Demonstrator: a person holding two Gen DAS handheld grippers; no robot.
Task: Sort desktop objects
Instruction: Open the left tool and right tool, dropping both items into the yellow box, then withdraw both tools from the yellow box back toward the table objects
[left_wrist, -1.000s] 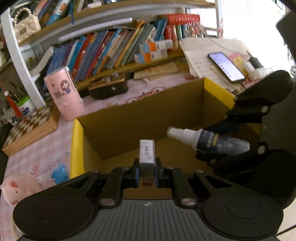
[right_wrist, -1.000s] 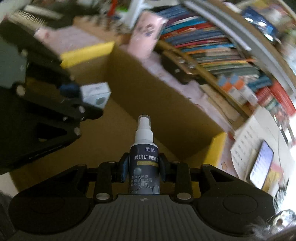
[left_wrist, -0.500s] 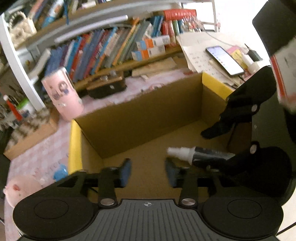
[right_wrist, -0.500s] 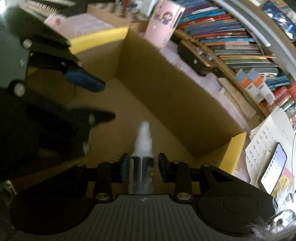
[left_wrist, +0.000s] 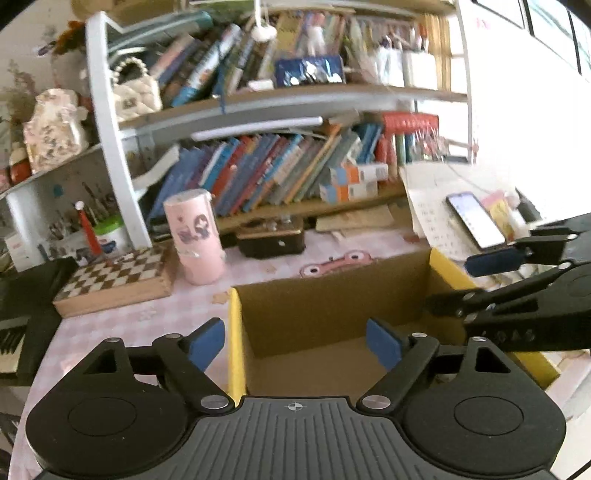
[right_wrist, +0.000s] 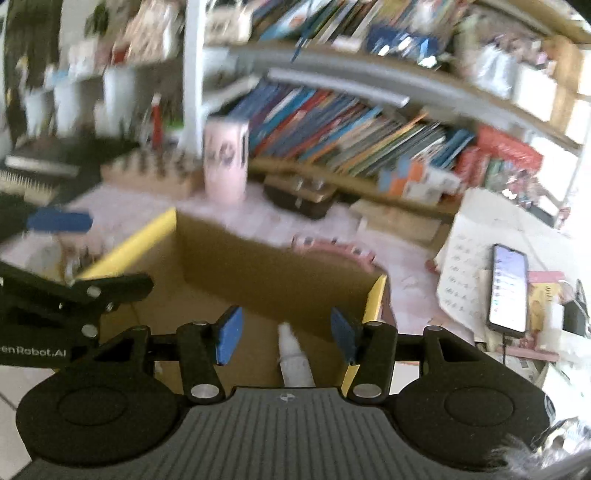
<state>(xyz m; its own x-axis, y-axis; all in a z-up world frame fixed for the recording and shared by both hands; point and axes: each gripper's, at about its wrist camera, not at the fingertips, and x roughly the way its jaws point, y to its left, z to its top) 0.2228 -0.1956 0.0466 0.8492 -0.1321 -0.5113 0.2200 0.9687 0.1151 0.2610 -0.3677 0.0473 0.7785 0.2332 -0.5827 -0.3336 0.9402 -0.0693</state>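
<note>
Behind your pink-checked table (left_wrist: 122, 325) runs a crowded bookshelf (left_wrist: 280, 173) of leaning books, with a pink tumbler (left_wrist: 195, 240), a checkered board (left_wrist: 114, 275) at the left and a lit phone (left_wrist: 476, 225) on papers at the right. Your left gripper (left_wrist: 295, 343) hangs over the near left rim of the open cardboard box (left_wrist: 332, 295), jaws spread wide and holding nothing. Your right gripper (right_wrist: 284, 334) sits over the box's right side, jaws also wide apart and empty, with the white top of the spray bottle (right_wrist: 293, 356) lying loose inside the box just below them.
</note>
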